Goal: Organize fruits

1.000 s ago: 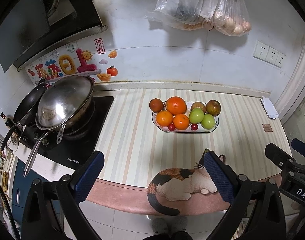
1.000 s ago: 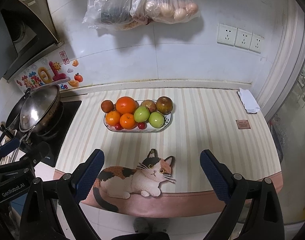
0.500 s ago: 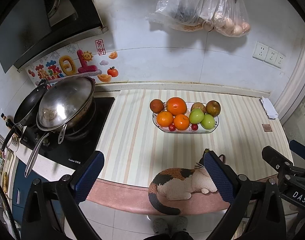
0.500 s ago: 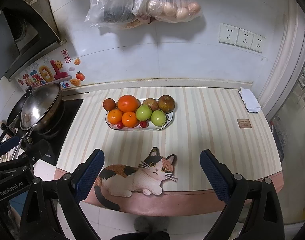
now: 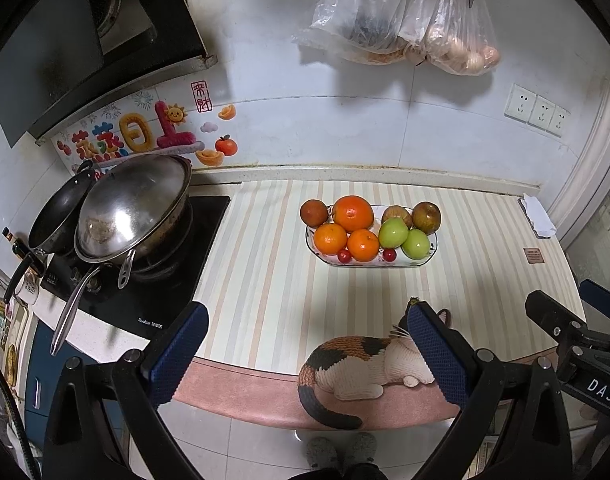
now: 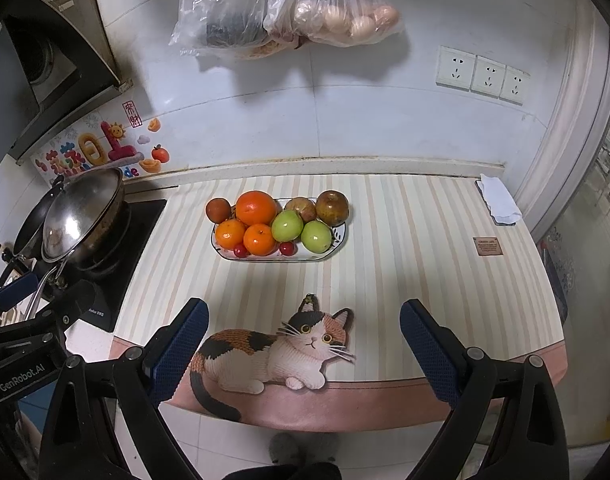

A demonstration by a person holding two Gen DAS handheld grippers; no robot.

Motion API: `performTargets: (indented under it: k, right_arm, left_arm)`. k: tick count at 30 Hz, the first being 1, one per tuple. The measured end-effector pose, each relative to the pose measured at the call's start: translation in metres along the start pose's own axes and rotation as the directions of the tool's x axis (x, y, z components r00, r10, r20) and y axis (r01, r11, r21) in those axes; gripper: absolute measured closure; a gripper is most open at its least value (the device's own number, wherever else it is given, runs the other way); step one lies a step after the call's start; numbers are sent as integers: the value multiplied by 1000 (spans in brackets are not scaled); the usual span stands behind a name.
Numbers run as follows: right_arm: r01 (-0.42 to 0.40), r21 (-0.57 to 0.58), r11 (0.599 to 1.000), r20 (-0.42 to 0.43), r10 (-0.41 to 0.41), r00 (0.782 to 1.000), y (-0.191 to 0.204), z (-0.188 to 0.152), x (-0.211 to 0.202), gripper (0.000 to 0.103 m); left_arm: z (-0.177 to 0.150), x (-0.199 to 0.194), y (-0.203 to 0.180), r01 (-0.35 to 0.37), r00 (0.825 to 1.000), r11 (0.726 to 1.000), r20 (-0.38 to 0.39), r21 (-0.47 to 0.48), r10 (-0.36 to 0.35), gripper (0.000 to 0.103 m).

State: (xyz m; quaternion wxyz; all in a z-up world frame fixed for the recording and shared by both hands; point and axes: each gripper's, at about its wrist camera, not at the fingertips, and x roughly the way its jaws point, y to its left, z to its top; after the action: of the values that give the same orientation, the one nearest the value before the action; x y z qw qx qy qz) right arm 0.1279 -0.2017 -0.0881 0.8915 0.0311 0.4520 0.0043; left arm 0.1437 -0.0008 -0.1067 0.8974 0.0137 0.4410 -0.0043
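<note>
Left hand-held gripper (image 5: 305,344): released, blue-padded jaws spread wide and empty; it hangs over the front edge of the striped tabletop (image 5: 265,280), well short of the fruit, probably lining up an approach.
Right hand-held gripper (image 6: 303,344): likewise released and empty, jaws wide apart above the printed calico cat picture (image 6: 273,352) on the mat.
Fruit location: all of it sits in the oval white ceramic dish (image 5: 432,251) at the middle of the tabletop, towards the wall.
Dish contents: three oranges (image 5: 352,213) grouped at the left, two green apples (image 5: 393,232) at the right front, brownish round fruits (image 5: 426,217) along the back, two small red cherry-like fruits (image 5: 344,256) at the front rim.
Grouping: like colours lie together, so sorting looks largely done.
Nearby: steel wok (image 5: 133,208) on the black stove, well apart.
</note>
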Motion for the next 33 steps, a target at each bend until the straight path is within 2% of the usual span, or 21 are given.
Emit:
performTargets:
  k: [33]
  right_arm:
    - [0,6,1000,-2,0,1000,3,-4,-3,4]
  left_arm:
    - [-1,-6,1,6,1000,1000,-4,0,-6,1]
